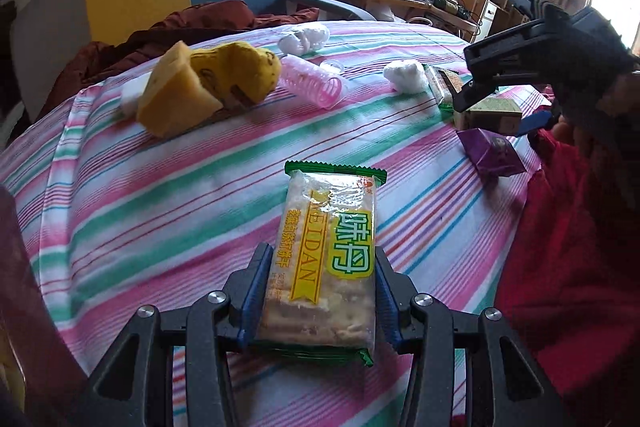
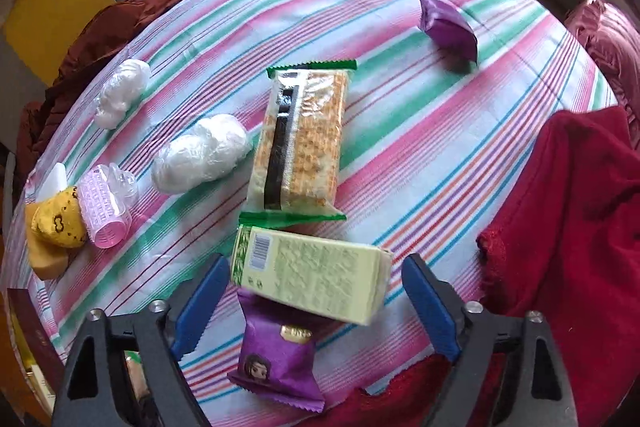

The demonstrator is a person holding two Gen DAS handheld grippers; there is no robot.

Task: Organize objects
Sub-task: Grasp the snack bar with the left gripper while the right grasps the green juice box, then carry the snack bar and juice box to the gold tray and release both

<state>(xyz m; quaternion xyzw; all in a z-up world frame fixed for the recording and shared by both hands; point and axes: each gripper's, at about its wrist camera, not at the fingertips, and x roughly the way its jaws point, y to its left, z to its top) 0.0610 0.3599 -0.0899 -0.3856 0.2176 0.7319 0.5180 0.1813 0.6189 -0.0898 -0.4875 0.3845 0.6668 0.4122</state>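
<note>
left hand-held gripper (image 1: 318, 301): clamped on the cracker pack (image 1: 324, 259), blue pads pressing its 2 long sides near the lower end; pack held above the striped tabletop (image 1: 160, 187)
cracker pack, handling: judged light and brittle inside; film wrapper looks slick, so a firm squeeze could crack the biscuits; the side grip low on the pack seems sound, the crimped ends too floppy to hold
cracker pack, looks: clear film over pale crackers, yellow band with lettering, green serrated ends
right hand-held gripper (image 2: 314, 301): jaws apart, pointing steeply down, standing either side of the pale green box (image 2: 316, 277); no pad touches it
pale green box, handling: stiff carton, probably light, flat faces good for a grip across its short width; it overlaps the purple packet (image 2: 276, 359), which may shift with it
pale green box, looks: barcode and fine print facing up, lying tilted on the tabletop
second cracker pack (image 2: 300, 139): lies just beyond the box, seam side up
further out: white wrapped bundles (image 2: 200, 159); pink hair roller (image 2: 104, 217); yellow sponge (image 1: 180, 95); another purple packet (image 2: 448, 27) well apart
</note>
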